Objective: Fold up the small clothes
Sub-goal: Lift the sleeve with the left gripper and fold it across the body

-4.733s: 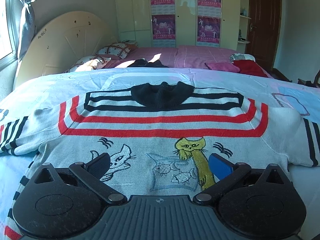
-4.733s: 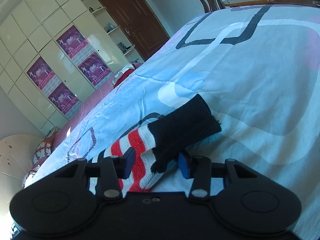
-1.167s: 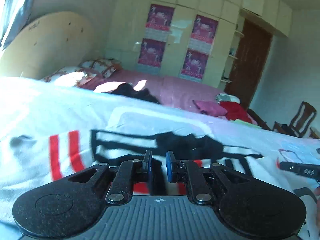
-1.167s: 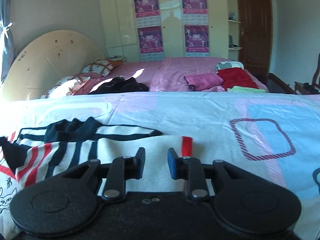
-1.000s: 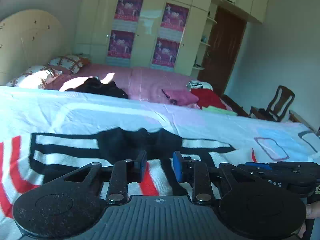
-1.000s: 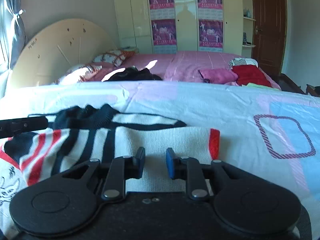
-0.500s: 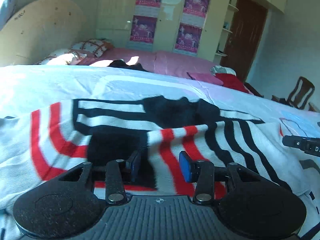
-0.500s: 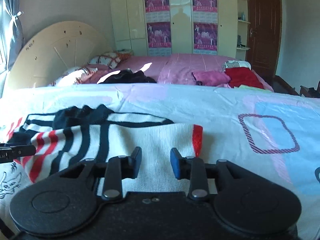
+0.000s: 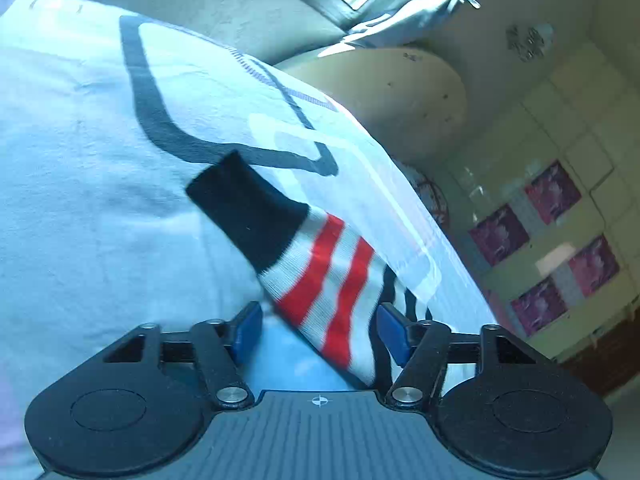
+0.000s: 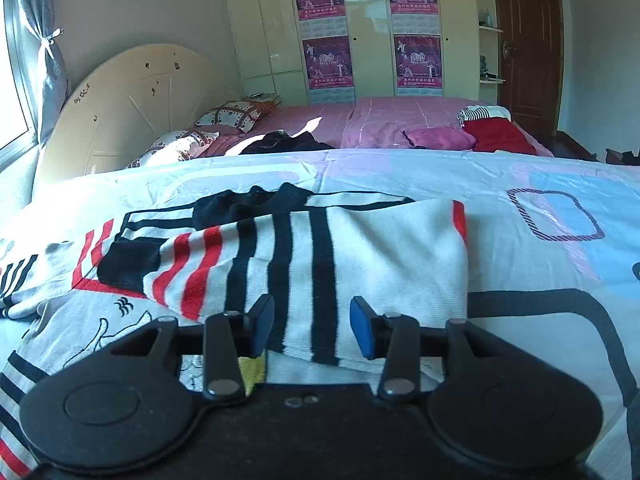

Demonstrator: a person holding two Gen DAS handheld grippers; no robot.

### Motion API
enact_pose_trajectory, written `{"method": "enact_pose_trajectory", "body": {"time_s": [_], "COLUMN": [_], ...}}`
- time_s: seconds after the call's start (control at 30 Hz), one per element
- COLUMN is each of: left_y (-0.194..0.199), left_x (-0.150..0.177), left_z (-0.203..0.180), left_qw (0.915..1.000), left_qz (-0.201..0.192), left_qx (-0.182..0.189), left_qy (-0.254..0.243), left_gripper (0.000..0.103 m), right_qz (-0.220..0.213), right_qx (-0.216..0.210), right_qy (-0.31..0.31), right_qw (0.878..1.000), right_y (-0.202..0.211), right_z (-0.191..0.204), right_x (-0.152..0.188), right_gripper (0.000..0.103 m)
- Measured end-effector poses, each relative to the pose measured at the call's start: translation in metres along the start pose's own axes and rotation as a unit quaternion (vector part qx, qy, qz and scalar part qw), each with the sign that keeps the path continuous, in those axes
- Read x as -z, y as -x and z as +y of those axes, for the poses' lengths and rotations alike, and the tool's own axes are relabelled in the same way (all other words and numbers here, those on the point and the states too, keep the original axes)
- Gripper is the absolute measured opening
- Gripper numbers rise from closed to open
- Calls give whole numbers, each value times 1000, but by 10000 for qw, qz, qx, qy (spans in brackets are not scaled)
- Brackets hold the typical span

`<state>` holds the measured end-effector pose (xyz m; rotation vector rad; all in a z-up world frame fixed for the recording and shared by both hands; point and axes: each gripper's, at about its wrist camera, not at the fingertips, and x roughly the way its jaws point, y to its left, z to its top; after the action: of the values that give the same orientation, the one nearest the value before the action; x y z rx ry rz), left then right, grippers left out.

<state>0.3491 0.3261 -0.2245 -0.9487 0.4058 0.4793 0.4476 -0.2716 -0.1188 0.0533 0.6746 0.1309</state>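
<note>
A small white knit sweater [image 10: 372, 248] with black and red stripes and cat pictures lies flat on the bed. Its right sleeve [image 10: 224, 260] is folded across the chest, black cuff toward the left. My right gripper [image 10: 312, 326] is open above the folded part, holding nothing. In the left wrist view the other sleeve [image 9: 320, 276], with its black cuff [image 9: 244, 204], lies stretched on the sheet. My left gripper [image 9: 318, 330] is open with the sleeve between its blue pads [image 9: 246, 326], not clamped.
The bed sheet [image 10: 540, 208] is light blue with dark outlined squares. A pink bed [image 10: 400, 120] behind holds pillows, dark clothes and red clothes. A beige headboard [image 10: 132, 104], a window with a grey curtain [image 10: 48, 60], wardrobes and a brown door [image 10: 528, 40] stand around.
My left gripper has let go of the folded right sleeve, swung left to the other sleeve and opened wider. My right gripper has opened wider above the folded part.
</note>
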Motion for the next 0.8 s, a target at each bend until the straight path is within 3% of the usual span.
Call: {"method": "enact_pose_trajectory", "body": {"time_s": [0.1, 0.2, 0.33, 0.37, 0.4, 0.47, 0.53, 0.67, 0.8], "left_y": [-21, -40, -66, -69, -76, -77, -71, -97, -94], "left_x": [-15, -21, -29, -33, -35, -48, -63, -64, -69], "left_z": [22, 26, 20, 20, 18, 22, 13, 13, 2], "left_qw": [9989, 9965, 9961, 9962, 9967, 9959, 9967, 9992, 9993], "left_qz": [178, 198, 172, 165, 189, 68, -148, 341, 237], "left_qx": [218, 437, 577, 595, 549, 573, 671, 206, 275], "left_qy": [382, 680, 646, 611, 559, 691, 432, 81, 122], "left_gripper": [36, 35, 35, 31, 6, 4, 4, 4, 4], "right_qz": [-35, -117, -129, -96, -43, -9, -66, 80, 174], "right_qx": [55, 35, 5, 19, 68, 140, 137, 282, 389], "right_qy": [197, 302, 85, -12, -140, -366, -516, -587, -804], "right_qw": [9998, 9995, 9999, 10000, 9999, 9992, 9986, 9978, 9959], "right_y": [3, 6, 6, 5, 3, 3, 7, 0, -6], "right_z": [29, 54, 69, 69, 68, 63, 58, 45, 32], "right_x": [-3, -8, -15, -16, -17, -20, -21, -13, -4], "right_gripper": [44, 45, 47, 47, 47, 46, 46, 46, 46]}}
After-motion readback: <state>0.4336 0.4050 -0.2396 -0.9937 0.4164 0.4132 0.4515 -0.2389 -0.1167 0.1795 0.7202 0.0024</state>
